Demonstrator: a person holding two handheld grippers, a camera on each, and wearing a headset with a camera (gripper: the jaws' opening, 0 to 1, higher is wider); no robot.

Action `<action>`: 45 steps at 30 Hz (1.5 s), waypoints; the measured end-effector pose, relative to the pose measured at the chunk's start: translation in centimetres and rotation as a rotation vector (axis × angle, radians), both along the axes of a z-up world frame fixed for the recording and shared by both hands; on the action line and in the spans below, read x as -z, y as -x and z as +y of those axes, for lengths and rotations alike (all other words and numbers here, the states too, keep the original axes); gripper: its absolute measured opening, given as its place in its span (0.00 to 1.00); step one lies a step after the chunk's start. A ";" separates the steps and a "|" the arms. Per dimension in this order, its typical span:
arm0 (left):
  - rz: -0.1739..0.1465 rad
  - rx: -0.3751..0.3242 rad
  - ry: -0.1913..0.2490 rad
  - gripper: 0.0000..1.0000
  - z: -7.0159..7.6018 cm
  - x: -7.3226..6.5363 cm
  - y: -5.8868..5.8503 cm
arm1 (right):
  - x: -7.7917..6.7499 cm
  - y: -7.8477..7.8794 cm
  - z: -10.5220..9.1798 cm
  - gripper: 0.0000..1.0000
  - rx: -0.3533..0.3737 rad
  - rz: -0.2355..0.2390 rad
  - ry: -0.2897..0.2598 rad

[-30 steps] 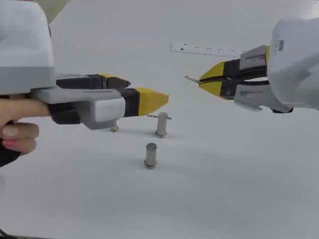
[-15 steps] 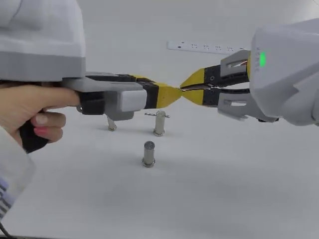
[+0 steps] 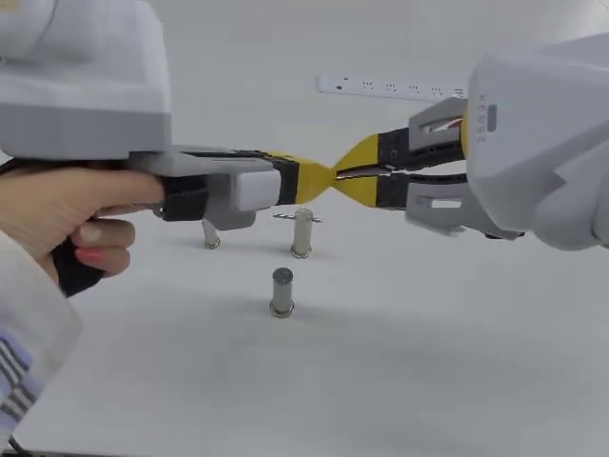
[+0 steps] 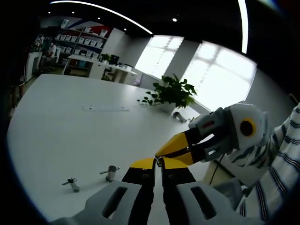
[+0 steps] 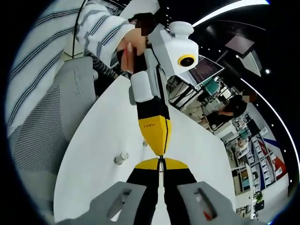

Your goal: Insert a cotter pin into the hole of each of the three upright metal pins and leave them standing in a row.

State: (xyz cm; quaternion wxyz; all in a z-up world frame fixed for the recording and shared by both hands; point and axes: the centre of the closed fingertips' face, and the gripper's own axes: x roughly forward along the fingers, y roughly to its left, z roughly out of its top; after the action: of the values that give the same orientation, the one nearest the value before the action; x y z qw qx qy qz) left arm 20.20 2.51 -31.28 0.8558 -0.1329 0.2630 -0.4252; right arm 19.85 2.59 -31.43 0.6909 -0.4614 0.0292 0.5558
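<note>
Whereas a second ago the tools hung well apart and only the right one carried the cotter pin, the left gripper and right gripper now meet tip to tip above the table. Both sets of jaws are narrowed on the cotter pin, so a handover or re-grip seems under way. Below and beyond them, the front metal pin stands bare, probably the one awaiting this cotter pin. Behind it, the middle metal pin already has a fitted cotter pin. The left metal pin, half hidden under the left gripper, shows a crosspiece in the left gripper view. A power strip lies farthest back.
</note>
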 end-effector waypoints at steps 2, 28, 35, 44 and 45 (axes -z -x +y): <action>0.002 0.003 -0.002 0.00 0.0 0.1 0.1 | 0.0 0.1 0.1 0.00 -0.001 0.002 -0.001; -0.004 -0.006 -0.017 0.00 0.4 -0.2 0.3 | -0.4 0.3 0.4 0.00 0.010 0.031 -0.041; -0.021 0.002 -0.071 0.00 0.5 0.3 0.5 | 0.4 0.2 0.4 0.10 0.010 0.020 -0.007; -0.168 -0.003 -0.161 0.00 1.4 -0.1 0.3 | 1.5 -0.8 -0.7 0.16 0.089 0.131 -0.035; -0.197 0.003 -0.176 0.00 1.5 -0.2 0.3 | 1.5 -0.7 -0.7 0.16 0.100 0.162 -0.054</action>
State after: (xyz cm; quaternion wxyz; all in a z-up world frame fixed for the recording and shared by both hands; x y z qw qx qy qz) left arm 19.87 3.99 -31.05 0.8853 -0.0147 0.2141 -0.4126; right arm 20.57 1.90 -32.96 0.7253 -0.3942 0.0928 0.5567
